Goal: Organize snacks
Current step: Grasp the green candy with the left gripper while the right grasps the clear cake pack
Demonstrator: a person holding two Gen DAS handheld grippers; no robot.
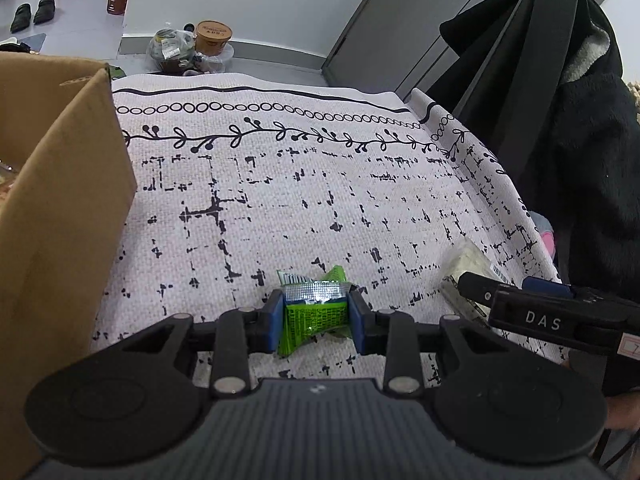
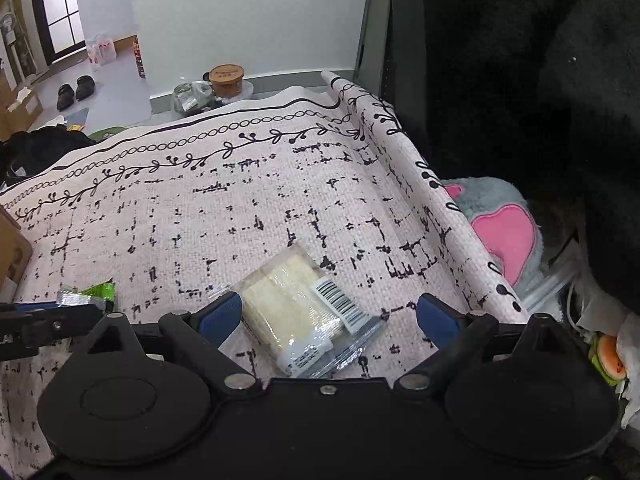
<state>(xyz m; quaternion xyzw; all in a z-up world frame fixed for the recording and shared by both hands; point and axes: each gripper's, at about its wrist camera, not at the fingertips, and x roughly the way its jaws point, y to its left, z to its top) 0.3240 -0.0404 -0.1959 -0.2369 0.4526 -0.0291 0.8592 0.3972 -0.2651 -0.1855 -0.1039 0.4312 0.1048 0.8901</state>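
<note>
Left hand-held gripper is clamped on the green snack packet, crumpled, foil seam showing, near the mat's front edge beside the cardboard box. Right hand-held gripper is spread wide over the clear-wrapped white snack, barcode up. Risk: slick wrap slides off 1 pad; the green packet could slip out of its narrow pinch.
</note>
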